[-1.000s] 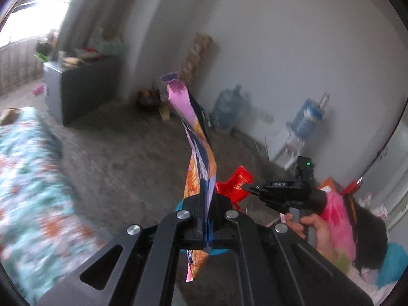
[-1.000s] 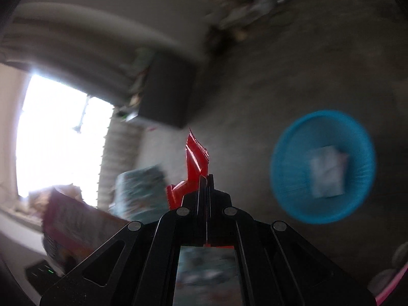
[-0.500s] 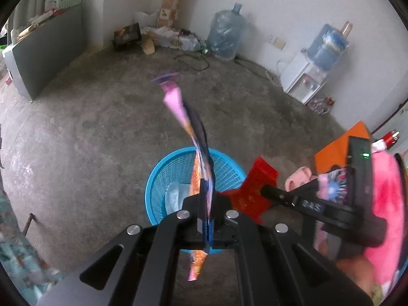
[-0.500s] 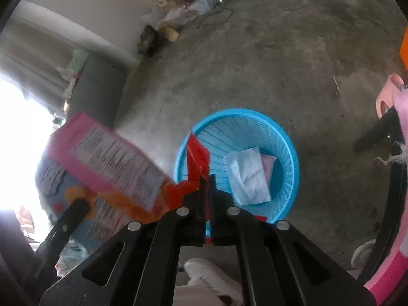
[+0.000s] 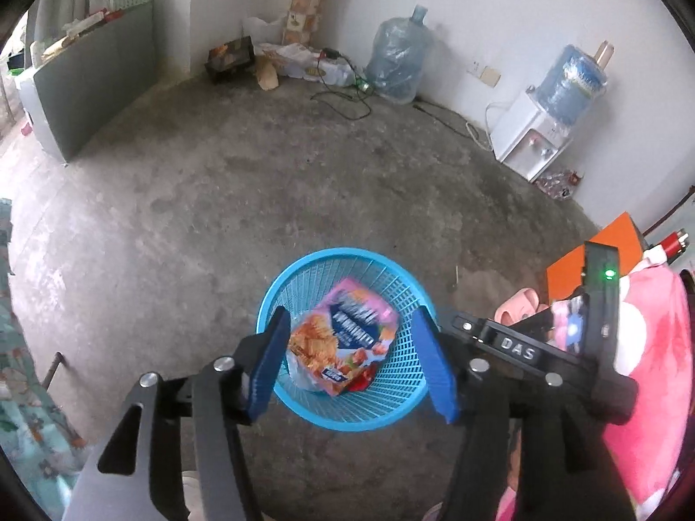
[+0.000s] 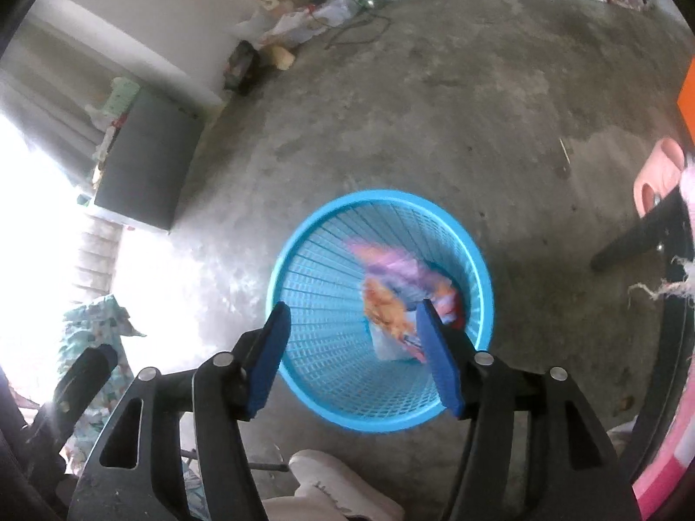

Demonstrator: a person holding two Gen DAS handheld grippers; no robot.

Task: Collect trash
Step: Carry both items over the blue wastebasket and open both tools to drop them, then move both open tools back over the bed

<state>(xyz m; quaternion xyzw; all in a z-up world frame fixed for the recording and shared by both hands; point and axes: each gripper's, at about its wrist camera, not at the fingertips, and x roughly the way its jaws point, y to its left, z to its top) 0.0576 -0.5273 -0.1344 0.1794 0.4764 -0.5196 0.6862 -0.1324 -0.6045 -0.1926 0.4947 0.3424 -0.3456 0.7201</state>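
A: Both claws have just been opening over the round blue plastic mesh basket (image 5: 343, 408) on the bare concrete floor (image 5: 217, 199). The left gripper (image 5: 349, 367) stands with its blue pads spread and nothing between them

B: And half a second back it pinched the pink-and-orange printed snack wrapper (image 5: 347, 341). Now that wrapper lies inside the basket, face up, leaning toward the near wall

A: Same on the other side: the right gripper (image 6: 352, 358) is spread wide and empty, and its red scrap of packaging (image 5: 362, 382) is gone from the jaws. A sliver of red peeks out under the wrapper's lower edge

B: From the right wrist the wrapper looks smeared, likely not yet settled

A: Crinkly, glossy film, a blue label across the middle, orange snack picture at one corner. Two pieces binned, I'd judge, so the hands are free for more
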